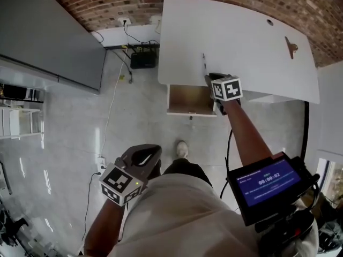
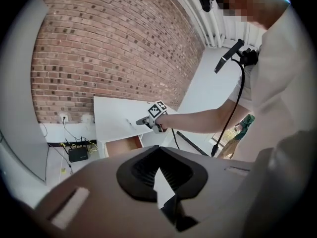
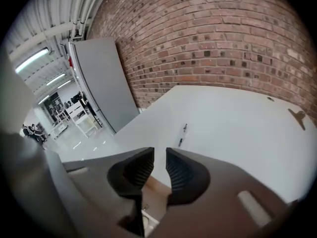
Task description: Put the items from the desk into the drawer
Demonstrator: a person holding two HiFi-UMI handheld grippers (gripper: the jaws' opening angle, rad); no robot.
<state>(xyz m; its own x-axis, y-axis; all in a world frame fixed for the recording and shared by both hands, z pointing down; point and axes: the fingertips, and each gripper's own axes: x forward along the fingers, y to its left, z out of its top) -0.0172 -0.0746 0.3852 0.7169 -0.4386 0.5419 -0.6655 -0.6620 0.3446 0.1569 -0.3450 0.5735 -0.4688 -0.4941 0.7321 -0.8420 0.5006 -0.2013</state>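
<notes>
A dark pen (image 1: 203, 62) lies on the white desk (image 1: 241, 42), near its front edge. A brown object (image 1: 291, 47) rests at the desk's far right, with a small dark spot (image 1: 269, 22) beyond it. The wooden drawer (image 1: 190, 100) below the front edge stands pulled out and looks empty. My right gripper (image 1: 210, 78) hovers at the desk's edge above the drawer, just short of the pen (image 3: 182, 134). Its jaws (image 3: 159, 158) stand slightly open with nothing between them. My left gripper (image 1: 143, 155) hangs low by my body, and its jaws (image 2: 158, 150) are shut and empty.
A brick wall backs the desk. A black router (image 1: 142, 60) and cables sit on the floor to the desk's left. A grey partition (image 1: 48, 36) stands further left. The right gripper (image 2: 144, 121) and the drawer (image 2: 121, 145) also show in the left gripper view.
</notes>
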